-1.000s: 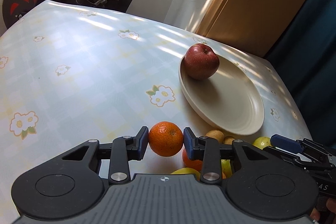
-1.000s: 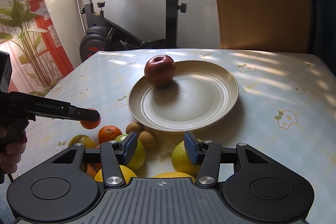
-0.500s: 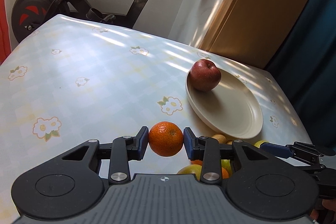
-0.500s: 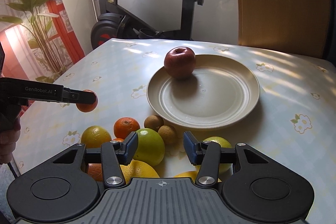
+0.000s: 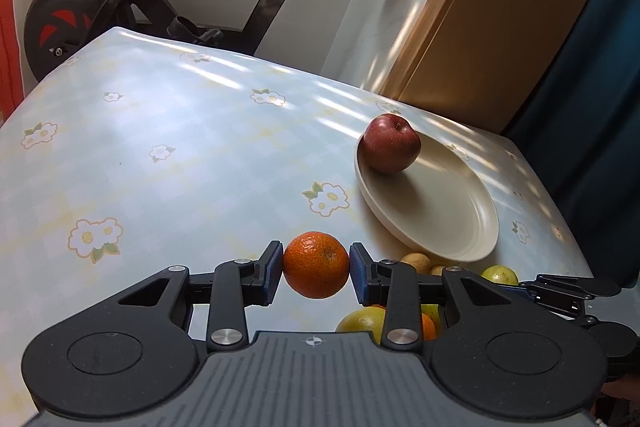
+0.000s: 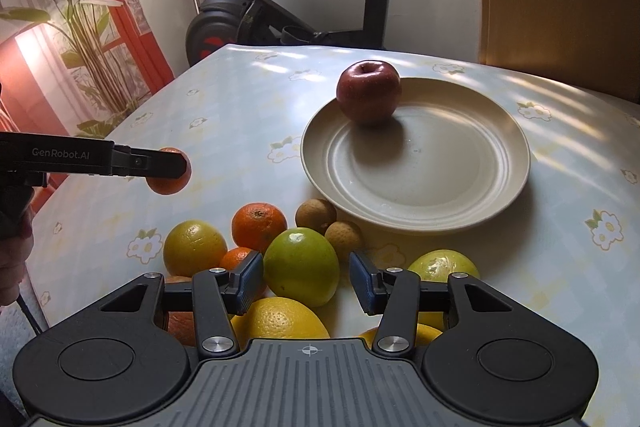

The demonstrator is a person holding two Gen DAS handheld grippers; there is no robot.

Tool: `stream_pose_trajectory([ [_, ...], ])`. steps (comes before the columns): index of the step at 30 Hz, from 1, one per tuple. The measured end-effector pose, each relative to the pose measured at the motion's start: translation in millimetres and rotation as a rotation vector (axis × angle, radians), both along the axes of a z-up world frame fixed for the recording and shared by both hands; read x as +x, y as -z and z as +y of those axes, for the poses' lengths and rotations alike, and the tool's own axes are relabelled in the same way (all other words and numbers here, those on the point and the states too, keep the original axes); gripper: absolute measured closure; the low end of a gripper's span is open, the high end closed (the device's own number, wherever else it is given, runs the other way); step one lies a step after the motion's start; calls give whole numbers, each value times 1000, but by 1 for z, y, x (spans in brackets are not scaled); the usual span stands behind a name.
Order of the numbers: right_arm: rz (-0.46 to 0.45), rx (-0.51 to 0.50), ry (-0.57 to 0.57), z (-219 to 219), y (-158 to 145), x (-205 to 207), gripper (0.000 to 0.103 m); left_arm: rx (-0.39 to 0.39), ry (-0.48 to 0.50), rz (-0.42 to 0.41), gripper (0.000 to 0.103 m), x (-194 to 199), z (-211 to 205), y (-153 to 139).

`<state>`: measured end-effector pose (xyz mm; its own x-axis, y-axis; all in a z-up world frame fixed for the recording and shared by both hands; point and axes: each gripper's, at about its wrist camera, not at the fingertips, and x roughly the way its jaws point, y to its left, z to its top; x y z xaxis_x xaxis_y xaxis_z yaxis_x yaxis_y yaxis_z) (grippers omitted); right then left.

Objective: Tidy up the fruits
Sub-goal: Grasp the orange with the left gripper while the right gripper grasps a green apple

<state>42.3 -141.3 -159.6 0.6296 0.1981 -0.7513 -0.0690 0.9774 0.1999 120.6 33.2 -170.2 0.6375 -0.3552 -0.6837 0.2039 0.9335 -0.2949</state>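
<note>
My left gripper (image 5: 316, 270) is shut on a small orange tangerine (image 5: 316, 265) and holds it in the air above the table, left of the fruit pile; it also shows in the right wrist view (image 6: 170, 171). A cream plate (image 6: 460, 187) holds a red apple (image 6: 368, 91) at its far edge. My right gripper (image 6: 306, 281) is open and empty, its jaws hovering on either side of a green citrus (image 6: 301, 267) in the pile without touching it.
The pile holds a tangerine (image 6: 259, 225), a yellow-green citrus (image 6: 194, 247), two brown longans (image 6: 316, 215), a yellow orange (image 6: 280, 319) and a green lemon (image 6: 444, 265). An exercise bike (image 6: 280, 23) stands beyond the table's far edge. A wooden panel (image 5: 500, 27) stands at the back right.
My left gripper has lifted the tangerine higher and drawn back from the plate. My right gripper has pulled back and up, so more of the fruit pile shows.
</note>
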Motion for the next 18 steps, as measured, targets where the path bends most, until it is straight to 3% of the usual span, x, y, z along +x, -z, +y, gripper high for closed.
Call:
stream_pose_trajectory([
  [18, -11, 80, 19, -8, 6, -3, 62, 12, 20, -18, 65, -5, -3, -3],
])
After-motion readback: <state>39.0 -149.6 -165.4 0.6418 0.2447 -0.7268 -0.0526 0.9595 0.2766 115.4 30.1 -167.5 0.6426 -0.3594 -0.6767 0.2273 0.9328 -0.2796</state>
